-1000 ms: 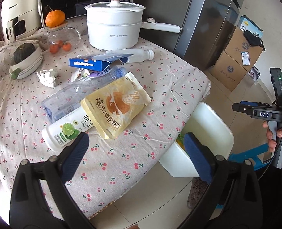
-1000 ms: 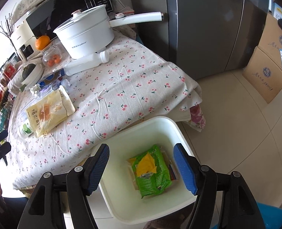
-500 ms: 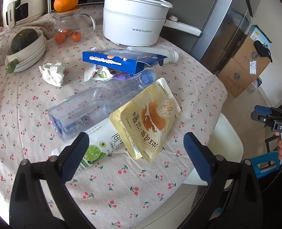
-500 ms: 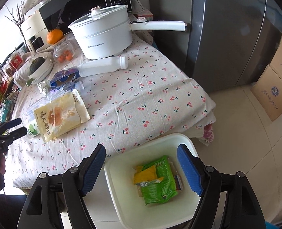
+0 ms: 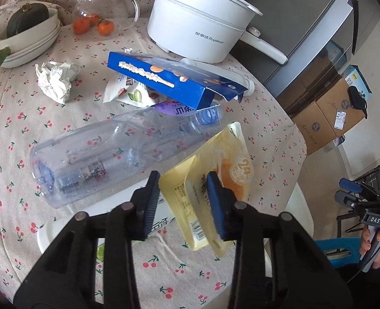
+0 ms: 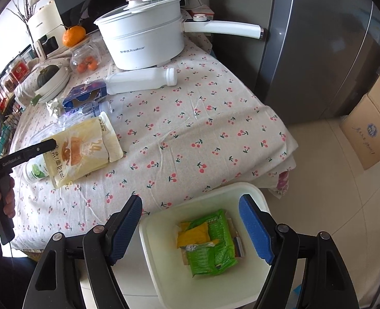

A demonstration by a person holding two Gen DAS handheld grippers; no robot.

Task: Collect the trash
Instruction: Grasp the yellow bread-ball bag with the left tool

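The left tongs [image 5: 183, 203] are clamped on the near end of a yellow pouch [image 5: 223, 170], one blue pad on each side of its folded edge. The pouch lies near the table's [image 6: 190, 134] front edge, toward the left corner in the right wrist view, resting partly on a white lime-label bottle [image 6: 35, 171]. Just behind it a clear bottle [image 5: 107, 149] lies on its side, and past that a blue box [image 5: 169, 79] leans over a small snack wrapper [image 5: 128, 92] and a purple-label wrapper [image 5: 177, 108]. A crumpled paper [image 5: 53, 79] sits to the left of the box. A white bottle [image 6: 138, 81] lies on its side in front of the white pot [image 6: 143, 41] at the table's back edge. A glass jug [image 5: 102, 13] with small oranges inside and a bowl with a dark squash [image 5: 26, 22] stand at the back left.

The right tongs [image 6: 190, 229] are apart and hold nothing, hanging above a white bin [image 6: 164, 270] on the floor just off the table's front right corner. A green packet [image 6: 210, 247] and a yellow wrapper [image 6: 192, 237] lie in the bin.
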